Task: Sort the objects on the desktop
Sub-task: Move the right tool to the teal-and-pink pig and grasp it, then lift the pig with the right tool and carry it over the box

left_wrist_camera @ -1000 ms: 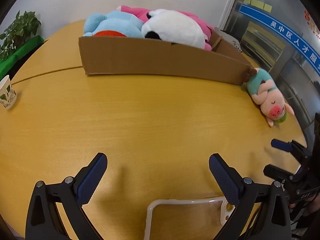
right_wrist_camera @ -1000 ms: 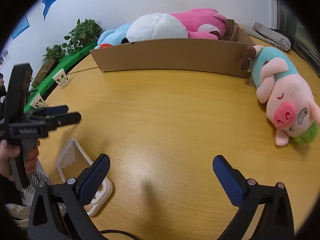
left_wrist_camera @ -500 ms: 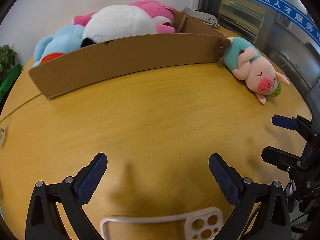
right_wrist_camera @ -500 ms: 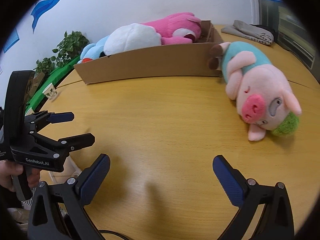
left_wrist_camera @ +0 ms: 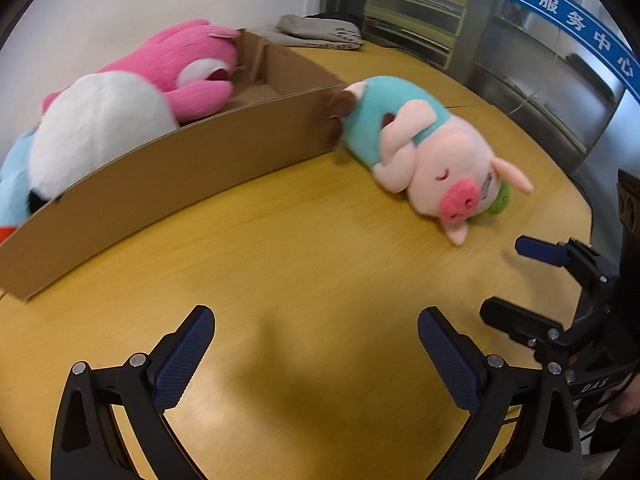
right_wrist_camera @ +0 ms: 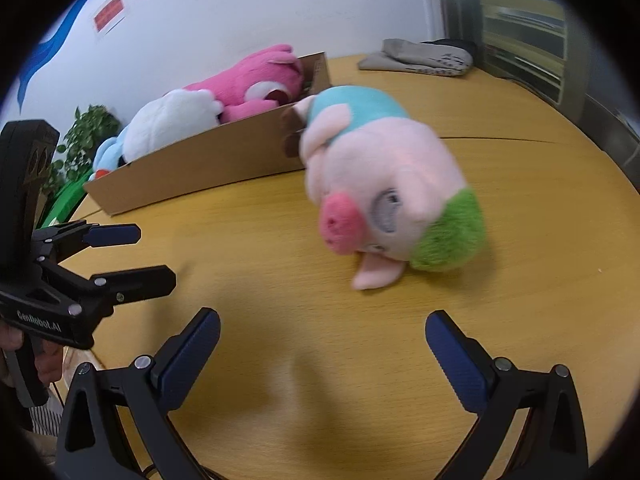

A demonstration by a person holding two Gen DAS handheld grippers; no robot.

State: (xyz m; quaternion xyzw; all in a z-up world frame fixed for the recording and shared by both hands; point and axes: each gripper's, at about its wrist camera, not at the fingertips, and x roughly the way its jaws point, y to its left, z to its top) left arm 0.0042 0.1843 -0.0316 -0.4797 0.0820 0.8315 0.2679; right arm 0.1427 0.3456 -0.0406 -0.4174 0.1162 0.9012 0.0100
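Note:
A pink pig plush [left_wrist_camera: 432, 156] [right_wrist_camera: 384, 184] in a teal shirt with a green tuft lies on its side on the wooden table [left_wrist_camera: 320, 288], its feet against the end of a cardboard box [left_wrist_camera: 168, 172] [right_wrist_camera: 200, 168]. Inside the box lie a pink plush [left_wrist_camera: 180, 64] [right_wrist_camera: 260, 80], a white plush [left_wrist_camera: 100, 128] [right_wrist_camera: 172, 124] and a blue plush [left_wrist_camera: 12, 188]. My left gripper [left_wrist_camera: 316, 352] is open above bare table, left of the pig. My right gripper [right_wrist_camera: 322, 348] is open just in front of the pig's snout, holding nothing.
Grey folded cloth [left_wrist_camera: 320, 32] [right_wrist_camera: 420, 58] lies on the far side of the table. A potted plant [right_wrist_camera: 88, 132] stands beyond the table's left edge. A glass-fronted cabinet [left_wrist_camera: 480, 40] stands behind the table. A hand [right_wrist_camera: 44, 364] holds the left gripper's handle.
Both grippers have swung toward the right and closer to the pig, which now looks much larger. The phone case by the table's near edge has left both views.

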